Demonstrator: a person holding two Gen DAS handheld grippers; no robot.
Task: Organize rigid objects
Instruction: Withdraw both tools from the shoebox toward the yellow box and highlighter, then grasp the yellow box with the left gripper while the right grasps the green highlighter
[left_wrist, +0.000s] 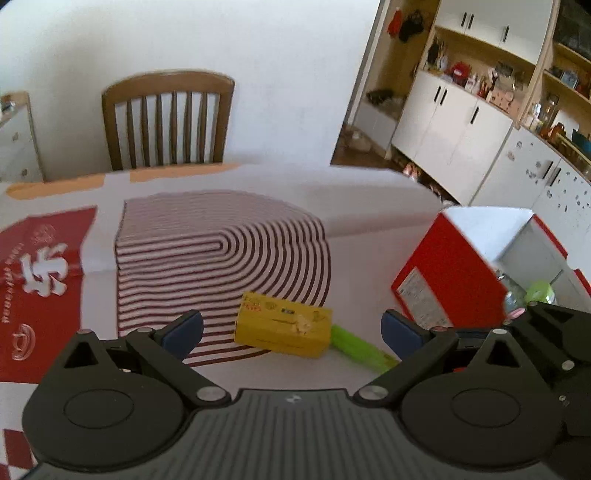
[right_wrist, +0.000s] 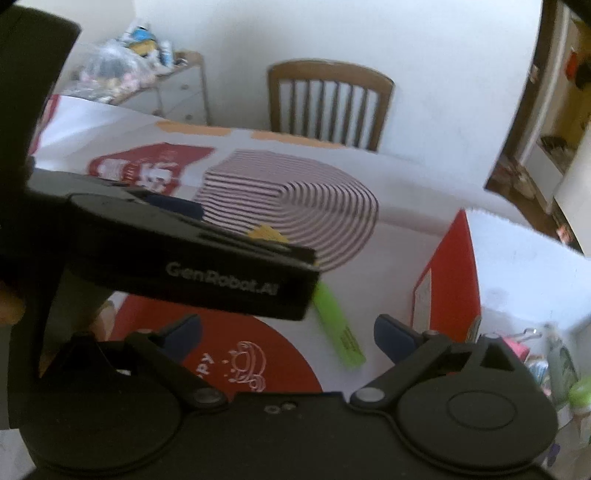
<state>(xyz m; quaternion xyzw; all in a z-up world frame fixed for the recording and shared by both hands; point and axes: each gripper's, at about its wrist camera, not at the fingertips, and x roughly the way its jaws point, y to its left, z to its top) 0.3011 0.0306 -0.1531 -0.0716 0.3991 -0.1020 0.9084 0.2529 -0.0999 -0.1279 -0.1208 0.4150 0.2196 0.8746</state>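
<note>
Left wrist view: the left tool (left_wrist: 291, 328) is spread wide and holds nothing. A yellow box (left_wrist: 282, 324) lies on the bench (left_wrist: 369, 206), touching a green marker (left_wrist: 360, 347). To the right stands a red box (left_wrist: 448, 269), with a green-capped bottle (left_wrist: 539, 291) inside. In the right wrist view the right tool (right_wrist: 288, 338) is also spread and empty; the left tool's body covers most of the yellow box.

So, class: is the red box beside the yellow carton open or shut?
Open. The red box shows its white inside from the left wrist view, with a green item and other things in it.
</note>
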